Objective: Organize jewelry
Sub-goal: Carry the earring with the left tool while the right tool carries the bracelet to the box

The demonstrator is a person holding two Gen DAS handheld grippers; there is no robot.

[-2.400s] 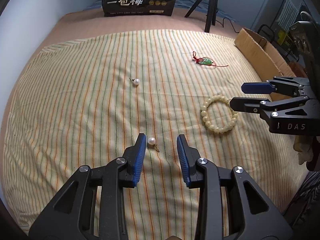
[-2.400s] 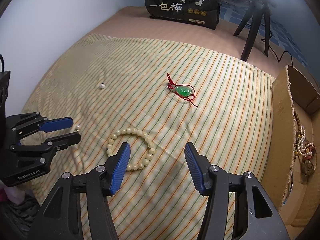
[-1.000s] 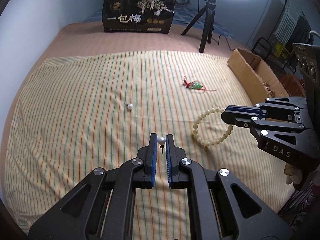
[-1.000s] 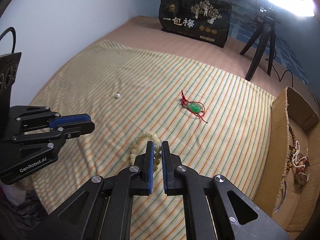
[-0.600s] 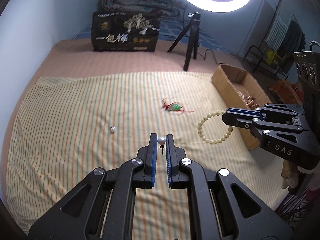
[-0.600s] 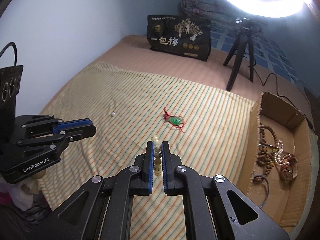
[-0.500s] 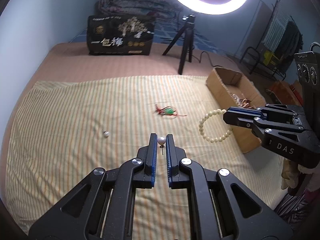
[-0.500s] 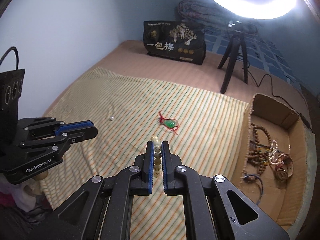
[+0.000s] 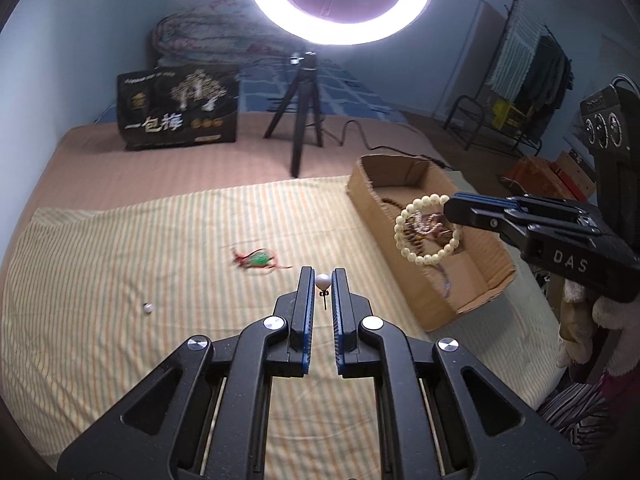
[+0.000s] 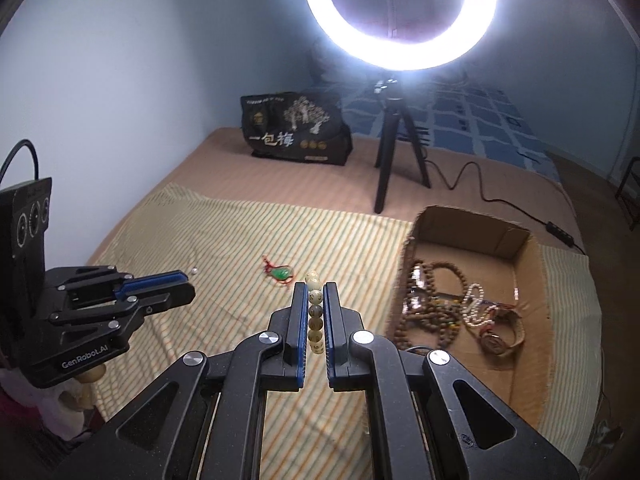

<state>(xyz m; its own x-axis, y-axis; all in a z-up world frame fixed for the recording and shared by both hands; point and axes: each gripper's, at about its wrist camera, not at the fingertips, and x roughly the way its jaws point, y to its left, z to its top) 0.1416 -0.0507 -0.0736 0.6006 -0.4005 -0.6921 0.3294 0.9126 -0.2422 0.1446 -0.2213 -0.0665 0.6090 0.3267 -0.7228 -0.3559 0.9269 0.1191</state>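
Above the striped cloth (image 9: 120, 264), the left gripper (image 9: 322, 280) is clenched on a pearl earring (image 9: 322, 281), the pearl caught between the blue pads at their tips and its post hanging down in the gap. Off to its right, the right gripper (image 10: 314, 304) is clamped on a cream bead bracelet (image 9: 426, 229), which dangles as a full loop in front of the cardboard box (image 9: 362, 196); in its own view the beads (image 10: 315, 312) run in a line between the pads. That box sits at the cloth's right edge, its top open, with brown bead strands (image 10: 436, 312), a pale strand and a watch piled inside. Two pieces lie on the cloth: a green pendant on red cord (image 9: 258, 259) near the middle and a second pearl earring (image 9: 148, 307) farther left, well apart from each other, with bare fabric around both. Beyond the cloth's far edge stand a tripod (image 9: 298, 120) carrying a lit ring light (image 9: 340, 0) and a black printed bag (image 9: 178, 114) near the wall.
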